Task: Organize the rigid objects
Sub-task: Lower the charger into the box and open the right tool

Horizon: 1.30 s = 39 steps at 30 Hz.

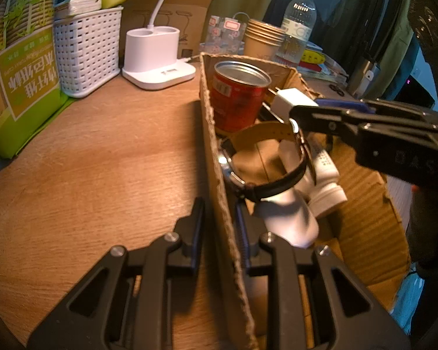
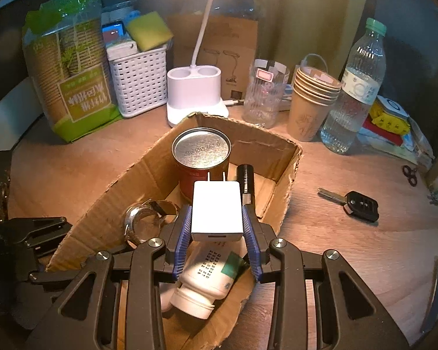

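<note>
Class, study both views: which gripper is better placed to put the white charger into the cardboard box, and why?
Right. The right gripper already clamps the white charger and hangs over the cardboard box. The left gripper is busy: its jaws straddle the box's side wall, steadying it.

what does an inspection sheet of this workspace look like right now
surface: wooden table, wood grain showing
job's things: cardboard box holds red can, watch, white bottle, black cylinder; car key lies outside on the table
clutter: white basket, paper cups, water bottle, glass
grippers: right tongs hold white charger over the box; left tongs straddle the box wall
cables: lamp base lead
surroundings: dim, cannot tell
</note>
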Each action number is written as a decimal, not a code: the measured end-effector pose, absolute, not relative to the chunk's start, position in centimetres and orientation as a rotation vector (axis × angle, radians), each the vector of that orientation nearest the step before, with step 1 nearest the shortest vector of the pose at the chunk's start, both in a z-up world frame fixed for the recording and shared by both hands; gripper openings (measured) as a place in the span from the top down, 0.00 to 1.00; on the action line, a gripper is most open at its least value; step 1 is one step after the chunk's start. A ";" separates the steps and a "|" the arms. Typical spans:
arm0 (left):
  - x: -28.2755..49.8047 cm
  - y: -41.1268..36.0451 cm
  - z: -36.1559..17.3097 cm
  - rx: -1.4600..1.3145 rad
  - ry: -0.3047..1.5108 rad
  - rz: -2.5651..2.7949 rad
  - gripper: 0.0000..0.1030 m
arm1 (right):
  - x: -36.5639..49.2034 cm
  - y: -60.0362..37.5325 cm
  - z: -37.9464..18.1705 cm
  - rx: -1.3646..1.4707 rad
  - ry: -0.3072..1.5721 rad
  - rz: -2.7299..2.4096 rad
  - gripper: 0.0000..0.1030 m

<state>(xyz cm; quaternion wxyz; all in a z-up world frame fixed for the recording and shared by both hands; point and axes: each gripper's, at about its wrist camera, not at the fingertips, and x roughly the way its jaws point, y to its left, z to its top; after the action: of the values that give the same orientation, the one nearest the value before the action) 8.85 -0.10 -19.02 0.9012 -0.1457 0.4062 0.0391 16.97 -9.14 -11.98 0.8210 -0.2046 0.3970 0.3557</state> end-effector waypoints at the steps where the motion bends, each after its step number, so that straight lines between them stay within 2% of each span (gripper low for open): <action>1: 8.8 0.0 -19.0 -0.301 0.840 0.081 0.78 | 17.0 -9.2 -12.0 -0.438 0.846 0.757 0.64; 39: 8.9 0.0 -19.1 -0.302 0.839 0.083 0.77 | 18.7 -13.8 -10.0 -0.346 0.808 0.678 0.62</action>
<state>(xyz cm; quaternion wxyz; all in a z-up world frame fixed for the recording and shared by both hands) 8.91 -0.01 -19.08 0.9013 -0.1462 0.4057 0.0401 18.67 -13.77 -10.03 0.8500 -0.1642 0.3836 0.3217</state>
